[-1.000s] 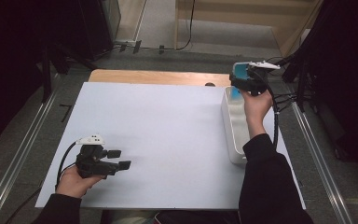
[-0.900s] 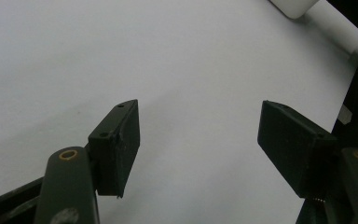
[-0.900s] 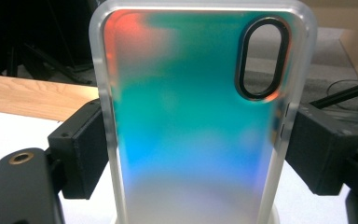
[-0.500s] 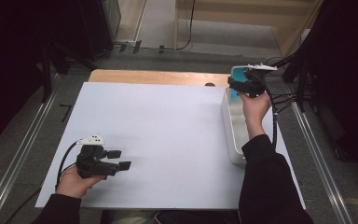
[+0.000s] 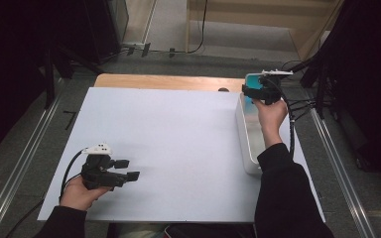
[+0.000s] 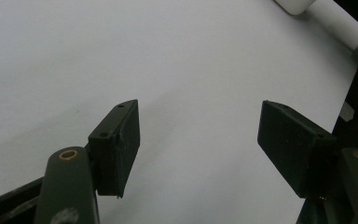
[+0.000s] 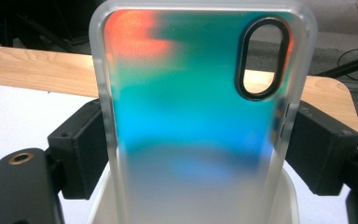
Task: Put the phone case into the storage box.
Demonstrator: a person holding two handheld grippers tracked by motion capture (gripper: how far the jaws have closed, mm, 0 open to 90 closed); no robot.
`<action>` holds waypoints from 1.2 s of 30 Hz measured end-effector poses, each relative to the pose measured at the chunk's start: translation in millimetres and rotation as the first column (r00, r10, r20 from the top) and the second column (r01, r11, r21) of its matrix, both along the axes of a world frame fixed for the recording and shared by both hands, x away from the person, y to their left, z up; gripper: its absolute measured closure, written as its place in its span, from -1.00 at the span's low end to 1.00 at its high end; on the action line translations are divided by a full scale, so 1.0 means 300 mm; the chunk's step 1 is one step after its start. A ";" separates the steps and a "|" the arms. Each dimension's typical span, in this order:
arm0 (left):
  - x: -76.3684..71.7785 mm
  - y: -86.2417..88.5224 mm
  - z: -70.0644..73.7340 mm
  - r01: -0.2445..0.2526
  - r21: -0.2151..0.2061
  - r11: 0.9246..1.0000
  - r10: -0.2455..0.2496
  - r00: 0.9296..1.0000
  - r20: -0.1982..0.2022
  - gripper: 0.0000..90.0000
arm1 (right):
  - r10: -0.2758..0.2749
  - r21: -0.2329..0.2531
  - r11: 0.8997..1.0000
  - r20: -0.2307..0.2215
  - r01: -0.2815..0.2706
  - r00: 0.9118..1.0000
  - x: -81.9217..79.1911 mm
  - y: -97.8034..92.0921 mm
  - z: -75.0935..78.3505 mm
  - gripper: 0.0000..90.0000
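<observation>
Rising from the white bin [image 7: 286, 198] — a gripped phone case [image 7: 191, 93].

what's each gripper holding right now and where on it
The right gripper clamps a translucent phone case by its two long side edges, above the white bin. The left gripper holds nothing, its jaws open over the table.

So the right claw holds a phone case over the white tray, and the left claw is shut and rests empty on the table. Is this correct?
Not quite: the left claw is open, not shut. The left gripper view shows its jaws wide apart with nothing between them. The rest stands: the right claw holds the phone case over the white tray.
</observation>
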State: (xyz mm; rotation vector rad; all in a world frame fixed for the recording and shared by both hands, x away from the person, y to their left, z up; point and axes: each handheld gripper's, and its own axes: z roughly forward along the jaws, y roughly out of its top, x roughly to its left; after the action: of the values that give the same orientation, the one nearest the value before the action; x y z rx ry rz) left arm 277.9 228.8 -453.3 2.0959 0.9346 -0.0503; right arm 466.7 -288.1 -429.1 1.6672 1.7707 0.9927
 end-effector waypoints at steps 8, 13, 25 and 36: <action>0.000 -0.002 0.001 0.005 0.008 1.000 -0.005 1.000 0.001 -0.35 | 0.000 -0.011 1.000 -0.036 0.000 0.999 0.002 -0.002 -0.008 -0.67; 0.001 -0.003 0.001 0.006 0.005 1.000 -0.006 1.000 0.001 -0.35 | 0.011 -0.016 1.000 -0.069 -0.012 0.998 0.004 -0.003 -0.015 -0.68; 0.000 -0.004 0.003 0.005 0.005 1.000 -0.005 1.000 0.001 -0.35 | 0.015 -0.021 1.000 -0.083 -0.017 0.996 0.003 0.004 -0.009 -1.00; 0.002 -0.002 0.004 0.006 0.010 1.000 -0.006 1.000 -0.003 -0.35 | 0.031 -0.005 1.000 -0.068 -0.031 0.997 -0.013 -0.010 0.030 -1.00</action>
State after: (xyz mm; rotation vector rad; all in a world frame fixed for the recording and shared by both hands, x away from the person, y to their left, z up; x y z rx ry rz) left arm 278.5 228.1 -452.0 2.1084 0.9322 -0.0524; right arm 462.7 -291.0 -420.0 1.6933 1.8468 0.9538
